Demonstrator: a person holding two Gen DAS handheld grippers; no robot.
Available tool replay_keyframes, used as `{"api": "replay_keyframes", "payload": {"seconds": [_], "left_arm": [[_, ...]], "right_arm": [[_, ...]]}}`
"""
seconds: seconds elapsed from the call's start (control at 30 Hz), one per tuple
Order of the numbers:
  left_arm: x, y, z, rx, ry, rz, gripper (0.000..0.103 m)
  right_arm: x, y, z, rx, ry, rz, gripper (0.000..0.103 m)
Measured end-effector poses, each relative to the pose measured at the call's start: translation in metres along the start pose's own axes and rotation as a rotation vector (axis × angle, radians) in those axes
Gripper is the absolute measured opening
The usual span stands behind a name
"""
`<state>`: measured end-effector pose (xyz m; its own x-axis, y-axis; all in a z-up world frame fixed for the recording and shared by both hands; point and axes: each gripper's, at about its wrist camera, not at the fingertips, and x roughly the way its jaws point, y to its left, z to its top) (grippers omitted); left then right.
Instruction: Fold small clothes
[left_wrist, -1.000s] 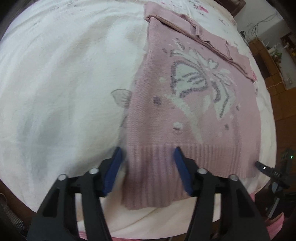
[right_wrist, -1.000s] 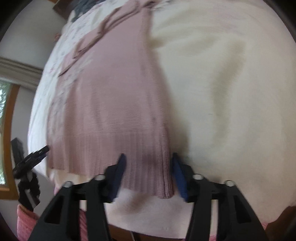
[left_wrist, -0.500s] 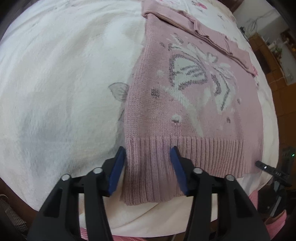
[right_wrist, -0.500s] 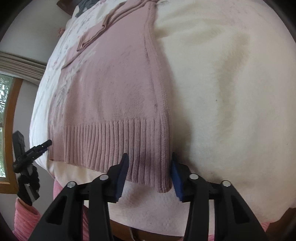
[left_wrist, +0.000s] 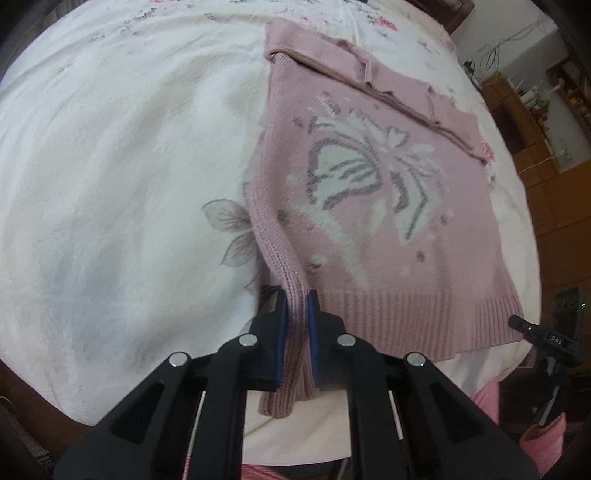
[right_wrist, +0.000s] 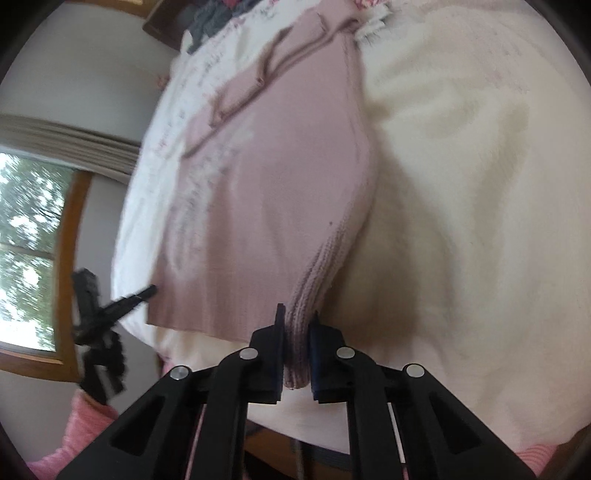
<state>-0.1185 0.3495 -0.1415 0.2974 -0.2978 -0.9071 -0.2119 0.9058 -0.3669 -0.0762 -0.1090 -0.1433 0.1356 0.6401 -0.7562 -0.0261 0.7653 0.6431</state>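
Left claw (left_wrist: 295, 332), right claw (right_wrist: 296, 350) clenched on pink butterfly sweater (left_wrist: 388, 206) hem corners; lift evenly, carry toward collar, keeping edges aligned on bed (left_wrist: 110, 147).

A white floral-print bed (left_wrist: 110, 155) fills the room, with a wood-framed window (right_wrist: 33, 236) and wooden cabinets (left_wrist: 535, 155) beside it.

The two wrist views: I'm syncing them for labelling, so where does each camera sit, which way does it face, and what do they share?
Left wrist: on the left gripper, looking along its fingers across the bed at the pink sweater; its hem corner is clamped.
Right wrist: on the right gripper, facing up the sweater's other side edge, a window at left; hem clamped.
Shared: the sweater, the bed, and each view shows the other gripper's tip.
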Motion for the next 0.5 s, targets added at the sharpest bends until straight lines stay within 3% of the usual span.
{"api": "replay_keyframes", "payload": {"seconds": [0.2,0.33,0.4,0.5], "left_arm": [[0.015,-0.004,-0.001,0.017,0.051,0.043,0.012],[0.030,0.001,-0.011,0.025,0.087,0.096,0.023],[0.033,0.002,-0.014,0.023,0.089,0.091,0.023],[0.032,0.001,-0.016,0.029,0.078,0.085,0.016]], "right_arm": [[-0.008,0.004,0.007,0.011,-0.022,0.023,0.010],[-0.003,0.000,0.004,0.016,-0.007,-0.011,0.010],[0.001,-0.004,0.002,0.023,0.002,-0.023,0.010],[0.005,-0.007,0.000,0.024,0.013,-0.051,0.010]]}}
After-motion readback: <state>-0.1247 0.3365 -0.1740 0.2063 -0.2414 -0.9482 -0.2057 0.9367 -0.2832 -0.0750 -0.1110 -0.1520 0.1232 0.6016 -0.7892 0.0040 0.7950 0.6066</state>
